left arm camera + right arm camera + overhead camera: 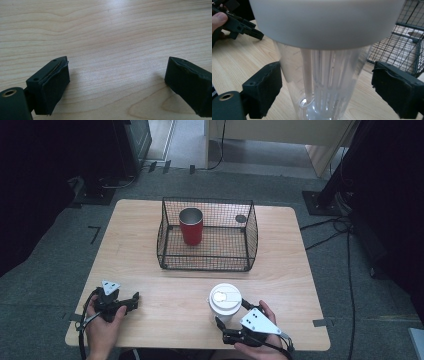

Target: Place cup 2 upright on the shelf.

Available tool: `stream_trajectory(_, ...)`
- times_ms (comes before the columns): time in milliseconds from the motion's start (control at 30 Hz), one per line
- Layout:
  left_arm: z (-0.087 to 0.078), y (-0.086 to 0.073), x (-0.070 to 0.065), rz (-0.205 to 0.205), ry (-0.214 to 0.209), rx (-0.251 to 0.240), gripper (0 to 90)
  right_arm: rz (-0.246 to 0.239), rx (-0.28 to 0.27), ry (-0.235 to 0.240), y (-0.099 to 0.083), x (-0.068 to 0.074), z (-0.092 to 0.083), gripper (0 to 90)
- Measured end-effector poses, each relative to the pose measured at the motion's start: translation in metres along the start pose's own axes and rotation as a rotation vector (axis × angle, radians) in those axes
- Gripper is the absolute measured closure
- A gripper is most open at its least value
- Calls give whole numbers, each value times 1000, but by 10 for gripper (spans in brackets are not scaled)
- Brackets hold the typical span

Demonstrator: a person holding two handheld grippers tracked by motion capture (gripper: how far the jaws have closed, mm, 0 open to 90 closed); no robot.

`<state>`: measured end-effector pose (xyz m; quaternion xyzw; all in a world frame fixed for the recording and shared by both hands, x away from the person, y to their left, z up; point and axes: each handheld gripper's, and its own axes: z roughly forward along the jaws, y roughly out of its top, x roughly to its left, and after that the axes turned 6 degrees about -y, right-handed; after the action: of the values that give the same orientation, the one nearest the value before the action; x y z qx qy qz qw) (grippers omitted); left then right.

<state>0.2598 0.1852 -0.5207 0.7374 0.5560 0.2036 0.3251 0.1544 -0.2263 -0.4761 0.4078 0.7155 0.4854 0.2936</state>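
Observation:
A clear plastic cup (225,302) with a white lid stands upright near the table's front edge, right of centre. My right gripper (232,314) reaches around it from the front. In the right gripper view the cup (324,75) stands between the jaws of my right gripper (327,82); the left pad (265,90) lies against its wall, while the right pad (394,87) stands a little apart from it. My left gripper (134,301) rests low over the table at the front left. Its jaws are wide apart, and the left gripper view has only bare wood between them (117,75).
A black wire basket (205,265) sits at the table's middle back with a red cup (191,227) upright inside it. The basket's mesh (407,37) lies just beyond the clear cup. The wooden table (165,315) ends close behind both hands.

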Motion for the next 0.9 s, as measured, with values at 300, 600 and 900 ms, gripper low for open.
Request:
stream_trajectory(300,0,0,0,0,0,0,64,14,-34,46,6,0,6,159)
stream_trajectory(600,0,0,0,0,0,0,64,16,-40,57,8,-1,14,152)
stream_trajectory(900,0,0,0,0,0,0,64,20,-51,53,12,2,21,158)
